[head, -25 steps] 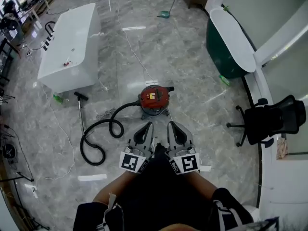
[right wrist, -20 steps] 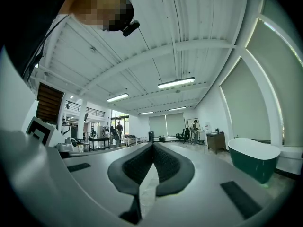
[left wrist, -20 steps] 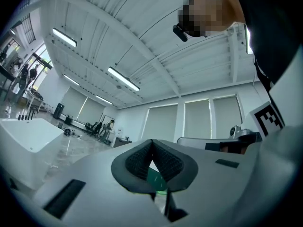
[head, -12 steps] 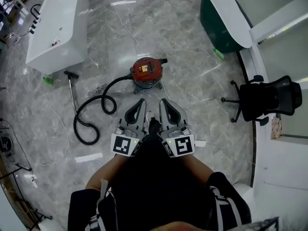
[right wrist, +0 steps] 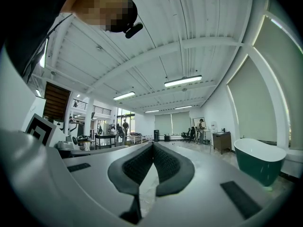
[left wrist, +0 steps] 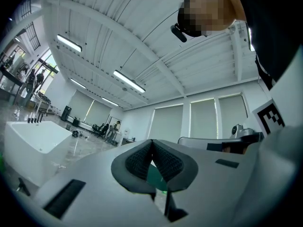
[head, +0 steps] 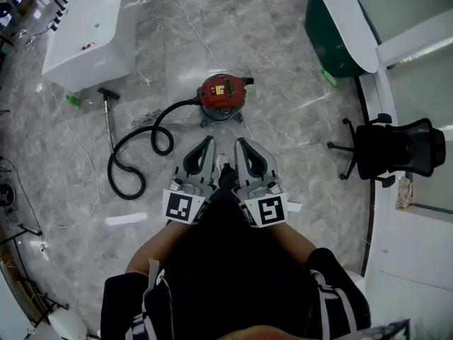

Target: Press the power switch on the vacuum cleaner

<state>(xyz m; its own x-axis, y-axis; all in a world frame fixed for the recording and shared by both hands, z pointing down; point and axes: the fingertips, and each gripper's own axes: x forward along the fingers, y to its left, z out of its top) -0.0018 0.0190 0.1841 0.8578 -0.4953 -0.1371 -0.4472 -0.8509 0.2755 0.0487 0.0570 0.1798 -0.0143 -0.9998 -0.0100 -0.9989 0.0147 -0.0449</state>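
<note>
In the head view, the red vacuum cleaner (head: 223, 96) stands on the marble floor, and its black hose (head: 133, 163) curls away to the left. My left gripper (head: 204, 143) and right gripper (head: 241, 143) are held side by side in front of my body. Both point toward the vacuum and are a short way from it. Both are shut with nothing between the jaws. In the left gripper view the left gripper (left wrist: 151, 142) points up and out at the room and ceiling, as does the right gripper (right wrist: 152, 144) in its own view. Neither gripper view shows the vacuum.
A white bathtub (head: 85, 30) stands at the far left and a green bathtub (head: 338, 27) at the far right. A black office chair (head: 396, 151) is on the right. Thin cables (head: 71, 154) lie across the floor at the left. People stand far off in the room.
The head view has shifted, so the vacuum now sits higher in the picture. Both grippers stay shut and side by side, at much the same distance from the vacuum.
</note>
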